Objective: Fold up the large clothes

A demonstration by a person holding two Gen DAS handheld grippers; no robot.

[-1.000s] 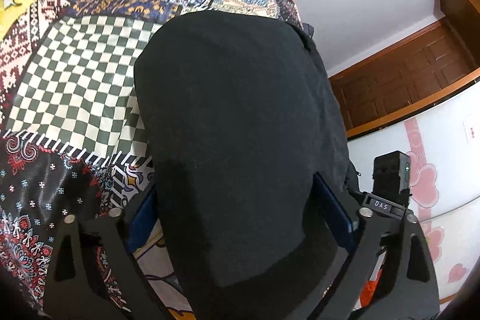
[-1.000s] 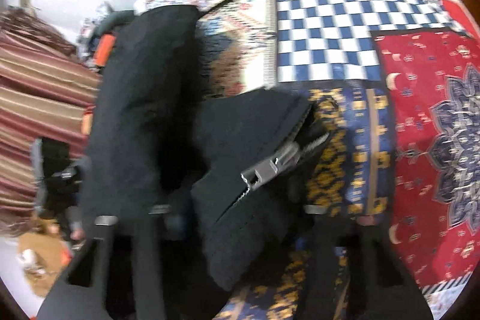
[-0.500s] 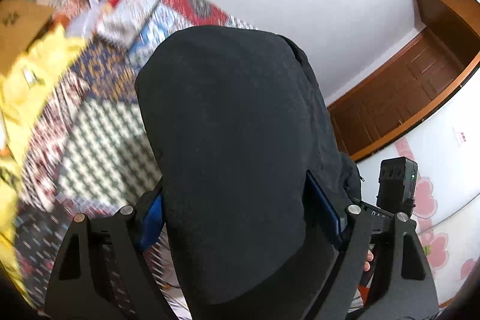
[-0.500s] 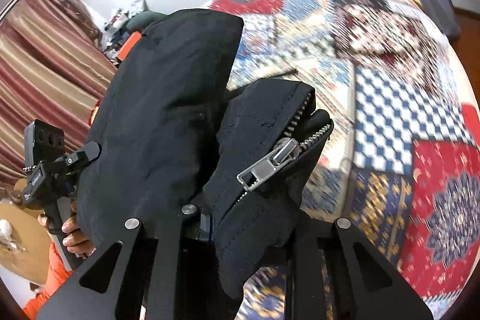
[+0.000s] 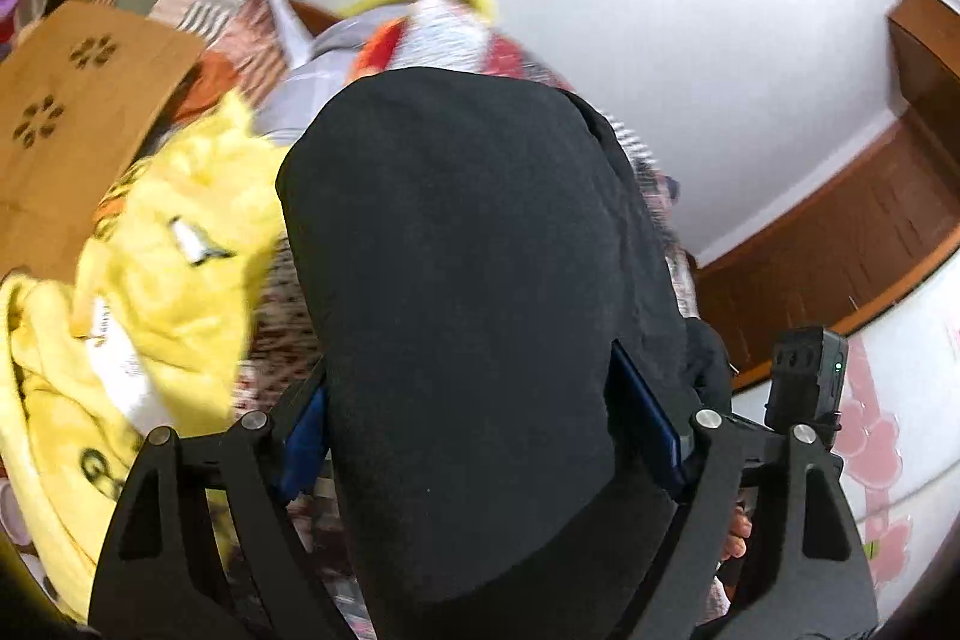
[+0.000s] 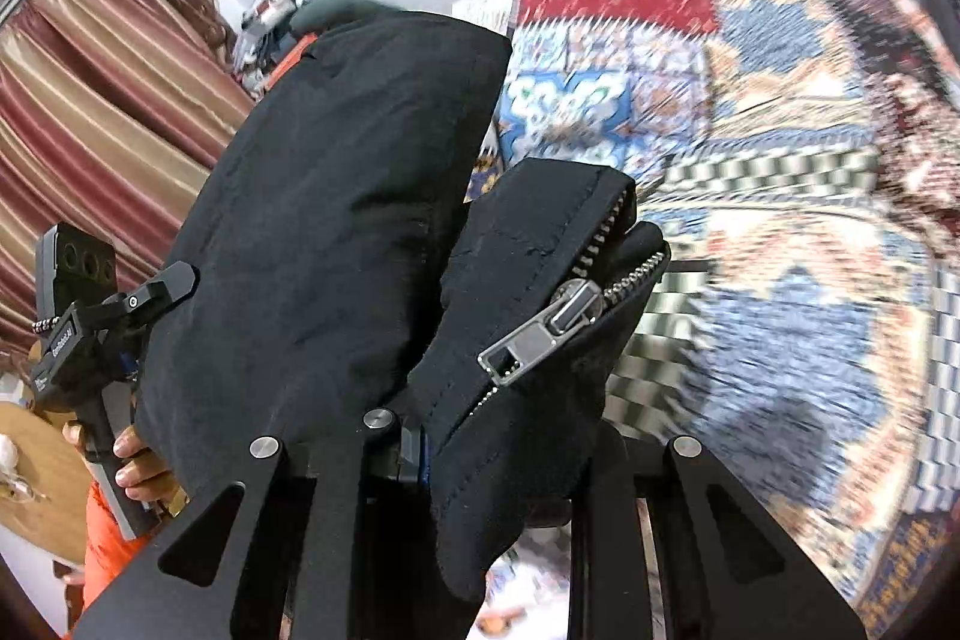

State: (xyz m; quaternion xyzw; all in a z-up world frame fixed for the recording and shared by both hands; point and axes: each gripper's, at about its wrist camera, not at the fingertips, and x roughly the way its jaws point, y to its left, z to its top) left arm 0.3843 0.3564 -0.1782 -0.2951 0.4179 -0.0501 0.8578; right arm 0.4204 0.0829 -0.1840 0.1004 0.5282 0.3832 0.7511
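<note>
A white wall [image 5: 690,58] backs the room, with a striped red and tan curtain [image 6: 102,100] at the left of the right wrist view and brown wooden panelling [image 5: 840,244] at the right of the left wrist view. Below lies a bed spread with one patchwork cover [image 6: 780,196] of red, blue and checked squares, blurred in both views. There is one black jacket [image 5: 480,316], thick and padded, matt in weave and bundled into rounded folds; it is lifted clear of the bed, near to both cameras. One metal zipper [image 6: 540,334] with a silver pull runs along its folded edge, teeth parted at the far end. There are two pairs of tongs. The left tongs [image 5: 480,436] stand wide and are clamped on a broad fold of the jacket, the blue pads pressed to either side. The right tongs [image 6: 480,460] are nearly together, clamped on the narrower zipper edge. One crumpled yellow cloth [image 5: 156,292] lies to the left on the bed, beside one brown cardboard sheet [image 5: 78,124]. One hand [image 6: 135,466] grips the left handle.
</note>
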